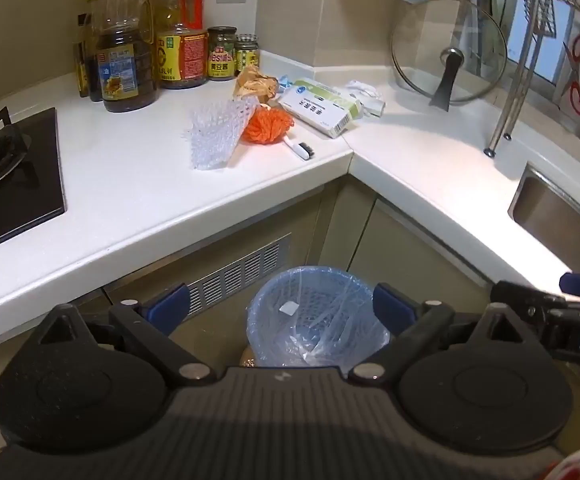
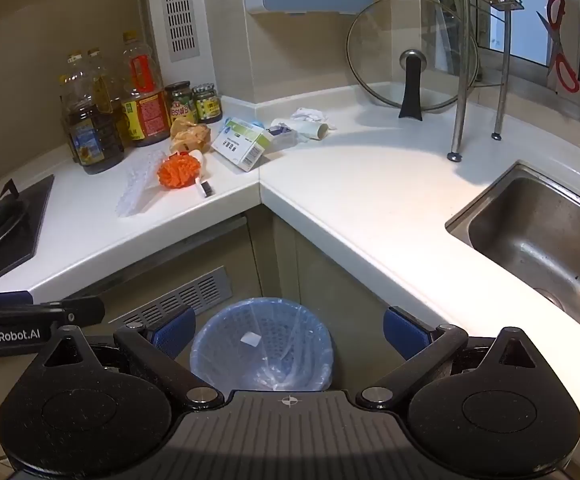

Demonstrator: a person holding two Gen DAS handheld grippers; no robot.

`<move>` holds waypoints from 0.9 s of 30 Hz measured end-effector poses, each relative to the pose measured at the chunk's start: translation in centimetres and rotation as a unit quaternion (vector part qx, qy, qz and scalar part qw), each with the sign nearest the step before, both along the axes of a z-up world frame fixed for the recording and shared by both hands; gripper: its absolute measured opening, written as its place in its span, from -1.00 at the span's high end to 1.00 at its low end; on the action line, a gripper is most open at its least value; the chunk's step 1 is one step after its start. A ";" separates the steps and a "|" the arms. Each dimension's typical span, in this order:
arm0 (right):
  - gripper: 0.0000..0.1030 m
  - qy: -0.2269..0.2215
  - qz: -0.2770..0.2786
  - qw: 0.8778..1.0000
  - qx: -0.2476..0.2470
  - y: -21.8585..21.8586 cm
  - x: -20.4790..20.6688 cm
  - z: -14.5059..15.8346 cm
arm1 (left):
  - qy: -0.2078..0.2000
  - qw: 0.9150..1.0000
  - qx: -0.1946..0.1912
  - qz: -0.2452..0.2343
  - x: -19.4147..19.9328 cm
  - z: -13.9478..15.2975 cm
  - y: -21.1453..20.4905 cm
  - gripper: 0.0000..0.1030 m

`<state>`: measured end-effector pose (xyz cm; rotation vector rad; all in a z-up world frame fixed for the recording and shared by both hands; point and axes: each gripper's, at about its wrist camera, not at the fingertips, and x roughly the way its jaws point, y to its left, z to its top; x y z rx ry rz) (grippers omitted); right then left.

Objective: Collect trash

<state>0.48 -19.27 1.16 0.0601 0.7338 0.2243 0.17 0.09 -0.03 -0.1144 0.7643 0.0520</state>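
Observation:
A blue mesh trash bin [image 1: 313,316] lined with a clear bag stands on the floor in the counter's corner; it also shows in the right wrist view [image 2: 262,344]. Trash lies on the white counter: clear bubble wrap [image 1: 218,132], an orange net ball [image 1: 268,124], a white toothbrush [image 1: 297,148], a crumpled brown wrapper [image 1: 254,84], a white-green box [image 1: 321,106], crumpled white paper [image 1: 363,92] and a paper roll [image 2: 309,128]. My left gripper [image 1: 282,308] is open and empty above the bin. My right gripper [image 2: 290,332] is open and empty above the bin too.
Oil bottles [image 1: 124,52] and jars [image 1: 222,54] stand at the back left. A gas stove [image 1: 6,176] is at the left. A glass lid [image 2: 409,56] leans on the wall. A steel sink [image 2: 541,248] and a dish rack leg [image 2: 459,120] are at the right.

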 end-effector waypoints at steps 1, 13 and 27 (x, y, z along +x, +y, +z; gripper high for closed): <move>-0.95 -0.002 0.000 1.000 -0.005 0.0 0.0 0.0 | 0.001 1.000 -0.005 0.002 0.1 -0.1 0.1 -0.86; -0.95 -0.002 0.000 1.000 0.002 -0.1 0.1 -0.1 | -0.006 1.000 -0.015 0.001 0.1 0.0 0.0 -0.86; -0.95 -0.004 0.000 1.000 0.002 0.3 0.4 0.0 | -0.007 1.000 -0.011 -0.003 0.2 -0.1 -0.2 -0.85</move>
